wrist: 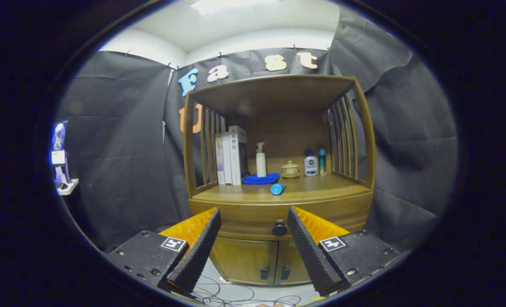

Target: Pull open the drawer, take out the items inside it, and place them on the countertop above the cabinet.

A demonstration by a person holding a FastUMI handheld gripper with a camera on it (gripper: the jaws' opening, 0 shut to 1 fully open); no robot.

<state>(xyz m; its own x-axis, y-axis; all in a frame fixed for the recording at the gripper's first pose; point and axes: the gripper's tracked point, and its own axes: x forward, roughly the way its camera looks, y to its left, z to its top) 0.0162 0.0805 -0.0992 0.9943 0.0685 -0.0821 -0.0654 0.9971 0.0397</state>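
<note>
A wooden cabinet (278, 200) stands ahead against the black cloth wall. Its drawer (253, 217) is closed, with a dark round knob (279, 229) at its front. My gripper (253, 217) is open, its two black ribbed fingers (203, 243) spread wide, and the knob sits between them, a little toward the right finger and some way beyond the tips. Nothing is held. The countertop (321, 187) lies above the drawer; a blue cylinder (278, 189) lies on it near its front edge. The drawer's contents are hidden.
On the countertop stand books (232, 155), a white pump bottle (261, 161) on a blue cloth (260, 179), a small lidded cup (290, 169) and two small bottles (310, 164). Two lower doors (253, 260) sit below the drawer. Cables (235, 294) lie on the floor.
</note>
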